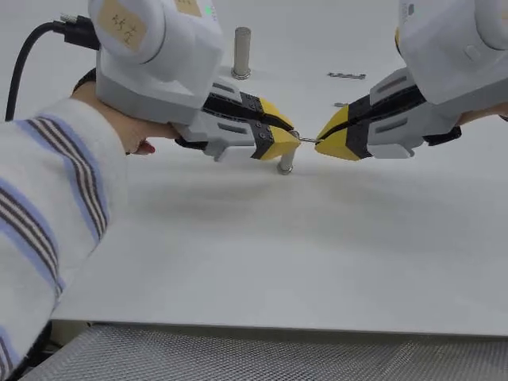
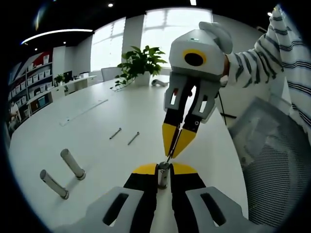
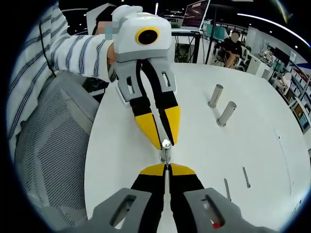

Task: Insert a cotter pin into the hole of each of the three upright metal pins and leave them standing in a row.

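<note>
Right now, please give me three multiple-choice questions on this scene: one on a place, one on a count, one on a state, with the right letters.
1. Where do the two loose thin metal cotter pins lie?
A. on the white table
B. on the mesh chair
C. in the plant pot

2. How many upright grey metal pins stand with no gripper on them?
A. one
B. two
C. three

3. What is the state of the right gripper?
A. open and empty
B. shut on a cotter pin
C. shut on a leaf

1 A: both lie flat on the tabletop.
2 B: two stand apart; the third pin is in the left gripper.
3 B: its yellow tips pinch the held cotter pin.
</note>
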A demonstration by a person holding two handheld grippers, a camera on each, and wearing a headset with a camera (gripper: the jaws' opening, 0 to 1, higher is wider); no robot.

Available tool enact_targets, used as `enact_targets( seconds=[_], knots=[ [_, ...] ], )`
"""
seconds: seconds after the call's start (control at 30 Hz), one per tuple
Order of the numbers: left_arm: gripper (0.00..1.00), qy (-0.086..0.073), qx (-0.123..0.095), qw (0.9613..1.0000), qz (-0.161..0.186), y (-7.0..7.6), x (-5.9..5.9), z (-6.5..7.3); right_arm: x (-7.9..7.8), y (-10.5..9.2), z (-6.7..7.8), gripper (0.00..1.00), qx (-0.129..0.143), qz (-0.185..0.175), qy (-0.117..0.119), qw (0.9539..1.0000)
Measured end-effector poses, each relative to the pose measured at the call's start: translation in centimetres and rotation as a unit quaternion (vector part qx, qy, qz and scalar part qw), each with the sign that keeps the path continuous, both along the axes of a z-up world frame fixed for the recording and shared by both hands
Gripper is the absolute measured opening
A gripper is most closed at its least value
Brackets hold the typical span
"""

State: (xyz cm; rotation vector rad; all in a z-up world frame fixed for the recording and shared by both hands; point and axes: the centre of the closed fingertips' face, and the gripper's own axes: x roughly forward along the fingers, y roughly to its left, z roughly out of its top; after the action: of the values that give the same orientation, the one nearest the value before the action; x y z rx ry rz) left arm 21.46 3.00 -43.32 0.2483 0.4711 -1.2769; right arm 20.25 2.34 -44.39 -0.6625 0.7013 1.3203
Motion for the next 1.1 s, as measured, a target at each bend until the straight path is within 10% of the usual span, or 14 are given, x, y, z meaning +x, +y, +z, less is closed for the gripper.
enact_targets(
  seconds=[0.63, 1.1],
  knots=[
    [0.05, 0.002, 0.000, 1.0000, 0.004, 0.2, 0.1, -0.1, 0.7, 0.5, -0.2, 0.13, 0.008, -0.005, -0.008, 0.9999],
    [0.05, -0.004, 0.004, 1.0000, 0.002, 0.2, 0.2, -0.1, 0.5, 0.9, 0.5, 0.00, 0.025, -0.006, 0.000, 0.9997]
  ],
)
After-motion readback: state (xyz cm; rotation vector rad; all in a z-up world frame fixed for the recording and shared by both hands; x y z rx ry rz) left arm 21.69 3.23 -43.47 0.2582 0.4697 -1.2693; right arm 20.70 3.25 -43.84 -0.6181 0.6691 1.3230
